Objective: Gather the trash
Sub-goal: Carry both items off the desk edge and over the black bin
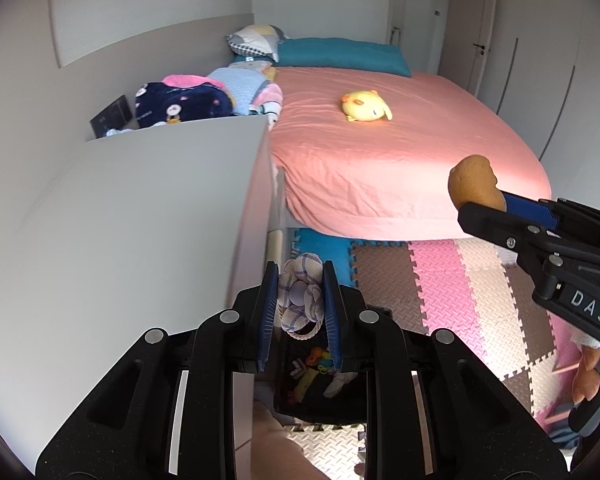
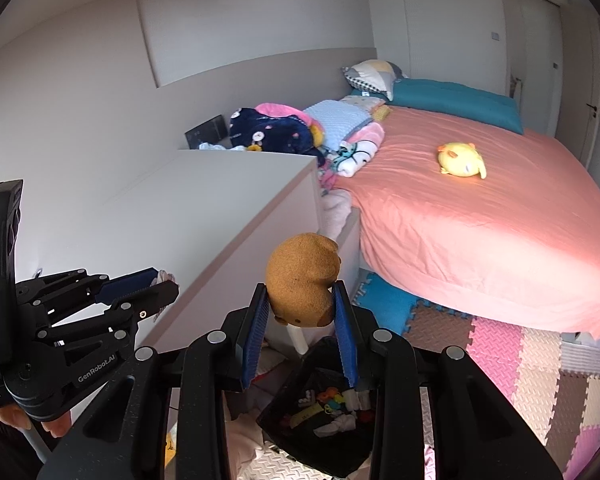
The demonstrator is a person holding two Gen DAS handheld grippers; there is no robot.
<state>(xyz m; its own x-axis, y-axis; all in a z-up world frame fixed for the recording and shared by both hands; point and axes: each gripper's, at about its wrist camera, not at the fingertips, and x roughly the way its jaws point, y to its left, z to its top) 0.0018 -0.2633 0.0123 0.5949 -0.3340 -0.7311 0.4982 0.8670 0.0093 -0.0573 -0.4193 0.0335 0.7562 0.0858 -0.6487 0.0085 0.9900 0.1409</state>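
Observation:
My left gripper (image 1: pixel 300 272) is shut on a small white cloth toy with blue checks (image 1: pixel 300 294), held in the air beside a white cabinet. In the right wrist view the left gripper (image 2: pixel 168 284) shows at the left with the cloth pinched at its tips. My right gripper (image 2: pixel 300 290) is shut on a brown plush toy (image 2: pixel 302 276); in the left wrist view the right gripper (image 1: pixel 484 210) reaches in from the right with the brown plush toy (image 1: pixel 474 186) at its tips. Below both hangs a black bin (image 2: pixel 296 436) holding several small colourful items; the black bin (image 1: pixel 288 392) lies under the left jaws.
A white cabinet (image 1: pixel 140 208) stands at the left. A bed with a pink sheet (image 1: pixel 400 152) fills the middle, with a yellow plush chick (image 1: pixel 366 106), pillows and folded clothes (image 1: pixel 204 96). Foam puzzle mats (image 1: pixel 460 280) cover the floor. Closet doors (image 1: pixel 540 60) line the right.

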